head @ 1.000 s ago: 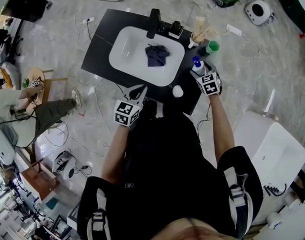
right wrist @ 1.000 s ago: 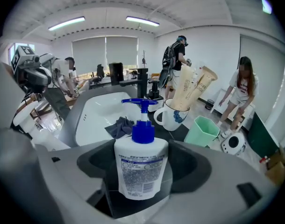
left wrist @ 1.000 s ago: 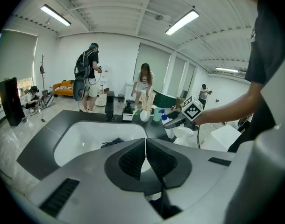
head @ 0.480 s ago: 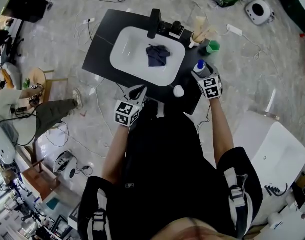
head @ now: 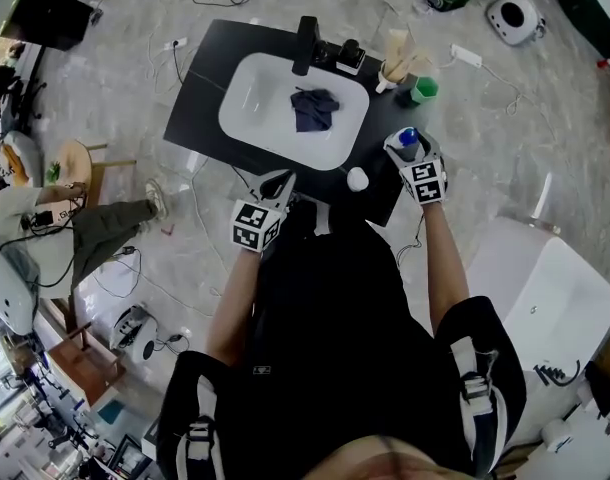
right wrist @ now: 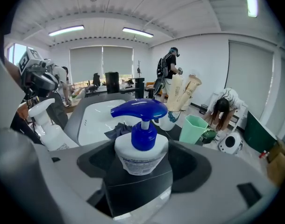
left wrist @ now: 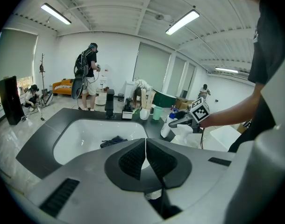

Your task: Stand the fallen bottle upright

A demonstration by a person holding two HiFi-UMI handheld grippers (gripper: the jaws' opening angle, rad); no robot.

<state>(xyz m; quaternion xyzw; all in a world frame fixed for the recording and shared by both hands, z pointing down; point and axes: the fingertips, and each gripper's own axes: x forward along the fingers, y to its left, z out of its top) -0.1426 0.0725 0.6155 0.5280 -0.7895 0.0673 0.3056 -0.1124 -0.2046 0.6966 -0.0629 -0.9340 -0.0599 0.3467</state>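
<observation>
Black surface with a white sink set into it; a dark cloth lies crumpled in the basin and a black faucet stands at its far rim. Along the far right corner: a white holder stuffed with paper-wrapped sticks, and a green cup just beside it. A white spray bottle stands near the front edge, between the two grippers and closer to the right one. Cables trail over the floor around the surface. Other people are in the room, one standing with a backpack, one bent over. The right gripper is at the right end of the surface, angled downward, its fingers clenched around the white body of the bottle, one on each side, with the blue pump head rising clear above them. From the left gripper view the bottle looks close to upright; whether its base touches the surface cannot be made out. The left gripper hangs at the front edge near the sink, well apart from the bottle, fingers pressed together on nothing.
</observation>
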